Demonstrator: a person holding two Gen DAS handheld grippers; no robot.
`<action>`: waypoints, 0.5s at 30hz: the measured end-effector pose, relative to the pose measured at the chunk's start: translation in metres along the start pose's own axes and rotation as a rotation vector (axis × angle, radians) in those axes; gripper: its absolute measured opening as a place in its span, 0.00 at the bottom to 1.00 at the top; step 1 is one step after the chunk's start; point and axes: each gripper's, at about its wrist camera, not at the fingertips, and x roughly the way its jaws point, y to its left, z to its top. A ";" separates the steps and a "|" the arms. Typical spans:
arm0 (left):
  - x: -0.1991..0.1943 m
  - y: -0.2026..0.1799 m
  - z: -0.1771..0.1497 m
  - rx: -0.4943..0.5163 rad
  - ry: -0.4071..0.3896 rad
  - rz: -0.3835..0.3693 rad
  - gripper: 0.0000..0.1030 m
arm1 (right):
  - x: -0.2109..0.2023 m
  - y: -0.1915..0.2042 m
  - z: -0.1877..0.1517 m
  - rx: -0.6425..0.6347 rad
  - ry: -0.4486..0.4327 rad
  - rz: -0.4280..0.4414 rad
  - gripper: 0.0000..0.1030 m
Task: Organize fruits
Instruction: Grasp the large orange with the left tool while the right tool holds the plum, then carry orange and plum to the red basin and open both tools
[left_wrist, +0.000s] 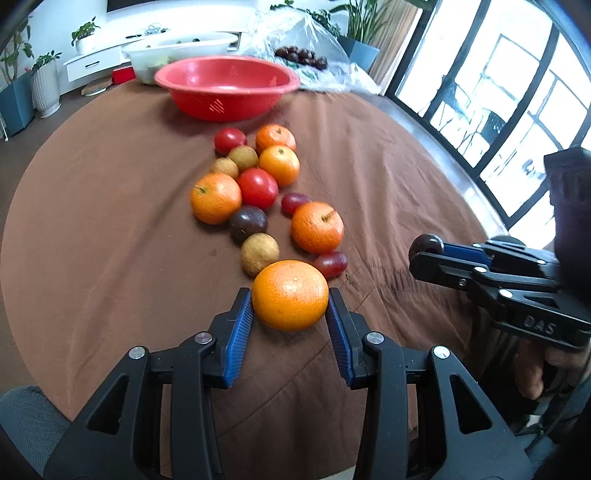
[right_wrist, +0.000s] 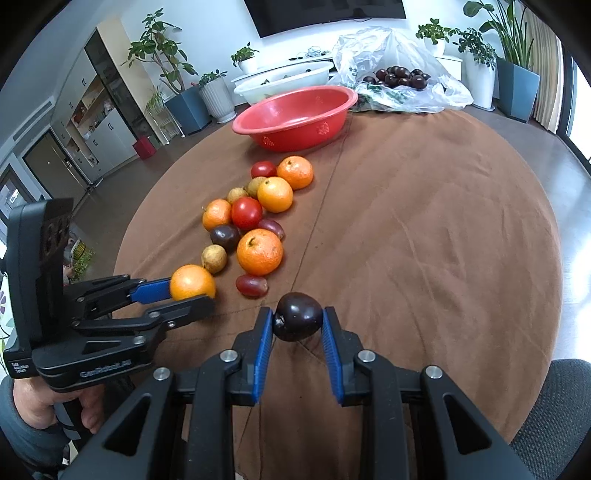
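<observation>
Tablecloth (left_wrist: 110, 221) plain brown. Basin (left_wrist: 226, 79) red, small white perforation patches on its wall. Nearest orange (left_wrist: 290, 294) bright orange, fine speckled peel. Left gripper (left_wrist: 290, 325) black, ribbed blue pads (left_wrist: 239, 332), silver pivots (right gripper (right_wrist: 297, 343) same scheme). Plum (right_wrist: 297, 320) near-black purple, glossy. Tomatoes (left_wrist: 257, 187) red. Longans (left_wrist: 259, 253) dull tan. Passion fruit (left_wrist: 248, 222) dark brown-purple. Grapes (left_wrist: 331, 263) maroon. Plastic bag (right_wrist: 397, 48) clear, whitish, with dark fruit inside. White basin (right_wrist: 284, 79) behind. Planters (right_wrist: 517, 88) grey-blue.
</observation>
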 end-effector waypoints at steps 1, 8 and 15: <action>-0.005 0.004 0.002 -0.005 -0.010 -0.004 0.36 | 0.000 0.000 0.003 0.000 -0.002 0.003 0.28; -0.032 0.043 0.050 -0.020 -0.110 0.040 0.36 | -0.007 -0.003 0.047 -0.005 -0.061 0.039 0.28; -0.024 0.065 0.145 0.067 -0.170 0.100 0.37 | 0.002 -0.008 0.132 -0.023 -0.147 0.048 0.28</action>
